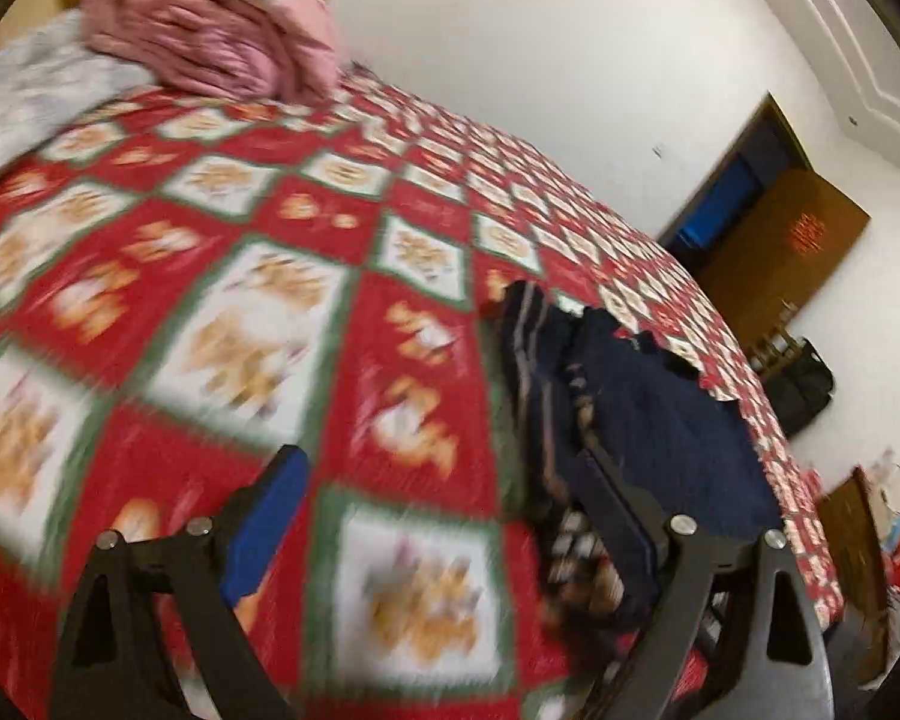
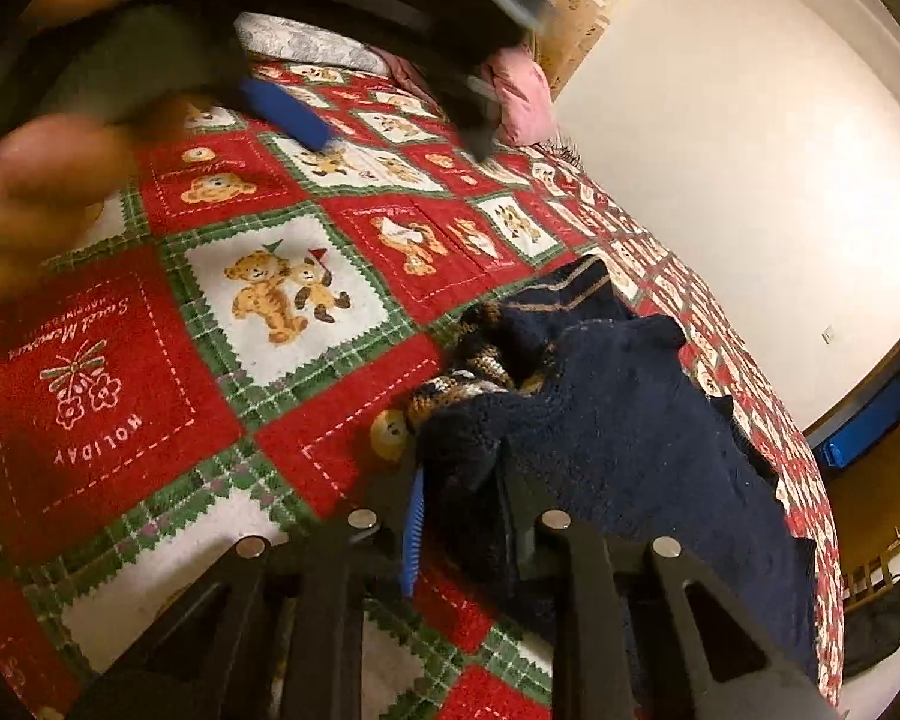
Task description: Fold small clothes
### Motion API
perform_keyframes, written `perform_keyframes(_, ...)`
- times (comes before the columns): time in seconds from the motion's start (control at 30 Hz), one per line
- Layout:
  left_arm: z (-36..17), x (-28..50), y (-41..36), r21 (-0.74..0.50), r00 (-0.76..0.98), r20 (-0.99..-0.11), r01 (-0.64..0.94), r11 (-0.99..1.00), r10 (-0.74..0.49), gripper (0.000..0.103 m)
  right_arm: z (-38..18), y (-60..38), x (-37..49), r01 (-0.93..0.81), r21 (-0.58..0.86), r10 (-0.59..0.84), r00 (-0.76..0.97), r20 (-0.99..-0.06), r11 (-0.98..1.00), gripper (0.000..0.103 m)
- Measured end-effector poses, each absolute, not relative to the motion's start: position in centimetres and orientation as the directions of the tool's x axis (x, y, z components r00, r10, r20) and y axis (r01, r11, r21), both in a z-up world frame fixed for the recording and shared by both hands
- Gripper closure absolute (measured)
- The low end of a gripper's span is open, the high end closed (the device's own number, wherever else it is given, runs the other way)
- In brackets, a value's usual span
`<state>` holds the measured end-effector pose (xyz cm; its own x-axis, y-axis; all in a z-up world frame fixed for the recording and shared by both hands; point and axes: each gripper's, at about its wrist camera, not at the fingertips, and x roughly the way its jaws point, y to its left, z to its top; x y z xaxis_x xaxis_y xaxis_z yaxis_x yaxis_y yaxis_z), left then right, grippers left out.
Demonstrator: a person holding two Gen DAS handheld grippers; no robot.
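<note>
A small navy knitted garment [image 2: 618, 420] with tan stripes lies bunched on the red, green and white patchwork bedspread [image 2: 282, 300]. My right gripper [image 2: 459, 510] is shut on the garment's near edge. In the left wrist view the same garment [image 1: 648, 402] lies to the right, and my left gripper [image 1: 444, 480] is open, its right finger against the garment's edge, its blue-padded left finger [image 1: 270, 516] over bare bedspread [image 1: 210, 300]. The left gripper [image 2: 390, 132] also shows at the top of the right wrist view, blurred.
A pink folded bundle [image 1: 216, 30] and a grey cloth [image 1: 30, 96] sit at the far end of the bed. A white wall [image 1: 570, 60] runs along the bed's right side. A wooden door [image 1: 774, 246] and a dark bag [image 1: 804, 384] stand beyond.
</note>
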<state>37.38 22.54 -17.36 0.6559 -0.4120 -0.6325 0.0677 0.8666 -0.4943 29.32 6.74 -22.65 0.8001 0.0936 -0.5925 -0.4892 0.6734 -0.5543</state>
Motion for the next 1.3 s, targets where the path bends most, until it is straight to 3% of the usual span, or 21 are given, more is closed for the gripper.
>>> perform_keyframes(0.03, -17.7, 39.7, 21.7, -0.527, 0.596, -0.646, 0.102, 0.844, -0.476, 0.010, -22.9, 7.0, 29.2, -0.480, -0.576, 0.080, 0.809, -0.582, 0.662, 0.083)
perform_keyframes(0.3, -20.4, 49.2, 16.0, -0.597, 0.399, -0.699, 0.130, 0.792, -0.593, 0.010, -22.9, 6.7, 28.6, -0.441, -0.592, 0.067, 0.836, -0.545, 0.675, 0.073)
perform_keyframes(0.4, -20.2, 50.0, 14.3, -0.630, 0.382, -0.673, 0.152, 0.761, -0.633, 0.010, -22.9, 6.7, 28.7, -0.440, -0.585, 0.070, 0.835, -0.546, 0.682, 0.071)
perform_keyframes(0.47, -20.0, 50.4, 13.2, -0.641, 0.346, -0.670, 0.178, 0.747, -0.657, 0.002, -22.8, 6.5, 29.1, -0.442, -0.577, 0.075, 0.833, -0.548, 0.687, 0.070)
perform_keyframes(0.8, -20.3, 52.5, 10.2, -0.482, 0.345, -0.775, 0.220, 0.848, -0.530, 0.001, -23.3, 7.2, 28.1, -0.395, -0.646, 0.047, 0.873, -0.486, 0.653, 0.071)
perform_keyframes(0.83, -20.3, 52.5, 10.1, -0.471, 0.346, -0.779, 0.226, 0.852, -0.523, 0.004, -23.3, 7.3, 28.0, -0.395, -0.647, 0.047, 0.873, -0.485, 0.652, 0.071)
perform_keyframes(0.9, -20.4, 52.4, 9.8, -0.421, 0.350, -0.803, 0.240, 0.875, -0.482, 0.026, -23.3, 7.3, 27.9, -0.401, -0.643, 0.054, 0.871, -0.489, 0.652, 0.074)
perform_keyframes(0.93, -20.3, 52.3, 9.7, -0.391, 0.359, -0.813, 0.246, 0.887, -0.458, 0.031, -23.3, 7.4, 27.9, -0.404, -0.645, 0.054, 0.870, -0.491, 0.649, 0.079)
perform_keyframes(1.0, -20.3, 51.9, 10.3, -0.396, 0.358, -0.810, 0.248, 0.884, -0.463, 0.061, -23.4, 7.6, 27.9, -0.404, -0.648, 0.049, 0.869, -0.493, 0.646, 0.084)
perform_keyframes(1.07, -20.4, 52.0, 10.7, -0.449, 0.340, -0.791, 0.240, 0.861, -0.508, 0.075, -23.2, 7.5, 28.0, -0.404, -0.644, 0.050, 0.868, -0.494, 0.650, 0.088)
perform_keyframes(1.3, -19.1, 51.2, 10.1, -0.440, 0.380, -0.785, 0.214, 0.872, -0.490, 0.084, -21.2, 5.9, 28.1, -0.428, -0.574, 0.107, 0.855, -0.507, 0.698, 0.088)
